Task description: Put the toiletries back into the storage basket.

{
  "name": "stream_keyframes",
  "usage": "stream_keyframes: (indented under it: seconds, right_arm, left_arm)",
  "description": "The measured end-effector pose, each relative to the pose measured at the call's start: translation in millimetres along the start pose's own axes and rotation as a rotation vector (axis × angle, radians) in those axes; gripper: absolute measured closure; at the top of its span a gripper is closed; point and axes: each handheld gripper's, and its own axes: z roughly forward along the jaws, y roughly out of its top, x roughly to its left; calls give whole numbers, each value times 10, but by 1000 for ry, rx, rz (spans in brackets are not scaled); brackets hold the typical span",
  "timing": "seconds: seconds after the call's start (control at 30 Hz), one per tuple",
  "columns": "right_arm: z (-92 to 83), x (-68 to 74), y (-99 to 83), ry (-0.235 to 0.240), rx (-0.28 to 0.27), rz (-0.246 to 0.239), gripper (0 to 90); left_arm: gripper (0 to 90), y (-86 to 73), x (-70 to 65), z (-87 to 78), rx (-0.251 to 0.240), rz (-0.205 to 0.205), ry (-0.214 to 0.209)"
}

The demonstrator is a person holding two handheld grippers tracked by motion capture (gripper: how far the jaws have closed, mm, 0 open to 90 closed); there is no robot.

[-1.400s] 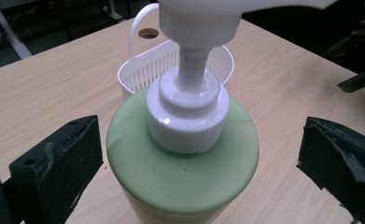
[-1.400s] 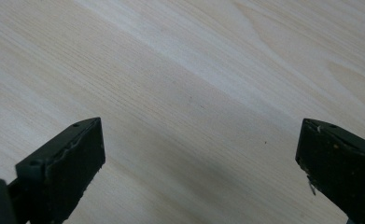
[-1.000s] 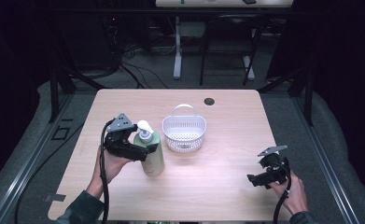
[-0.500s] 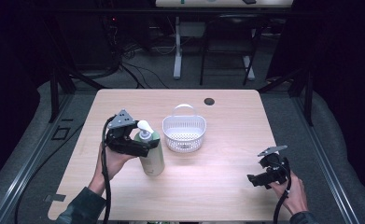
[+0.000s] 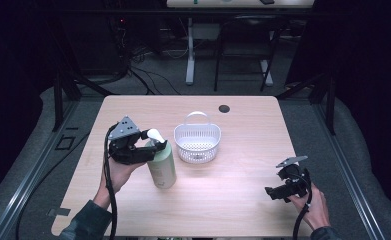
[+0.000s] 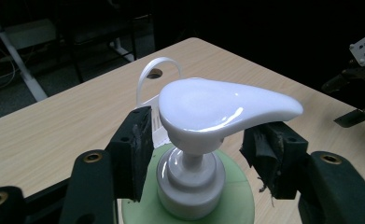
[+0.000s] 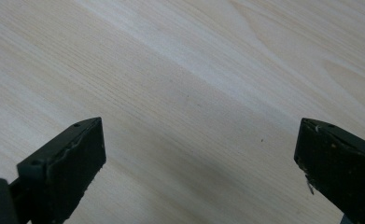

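Item: green pump bottle (image 5: 162,167), upright on bench (image 5: 233,200) beside white basket (image 5: 198,142). I am closing left hand-held gripper (image 6: 194,154) around its pump neck, pads not yet pressing. Right hand-held gripper (image 7: 194,154) idling, spread, over bare bench.

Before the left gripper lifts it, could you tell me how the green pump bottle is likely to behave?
The green pump bottle stands tall and narrow, so it may tip if nudged sideways. The left gripper has just been closing around the white pump neck, with a gap showing at the right pad; that smooth, glossy neck could slip. The pump head overhangs the jaws and might catch them.
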Motion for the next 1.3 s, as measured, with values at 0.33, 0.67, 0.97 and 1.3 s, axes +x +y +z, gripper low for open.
stream_keyframes:
  seconds: [0.33, 0.67, 0.97, 1.3]
  right_arm:
    - [1, -6, -3, -3, -2, -3, 14]
    - [-1, -5, -2, -1, -3, -3, 14]
    - [-2, -1, 0, 0, -2, -1, 14]
    - [-2, -11, -2, -6, -5, -8, 14]
  left_arm:
    - [554, -6, -3, -4, -4, -2, 8]
    - [644, -5, -5, -28, -19, 4, 21]
    - [669, -1, -7, -32, -17, 15, 25]
    - [670, 21, -10, -29, -3, 23, 28]
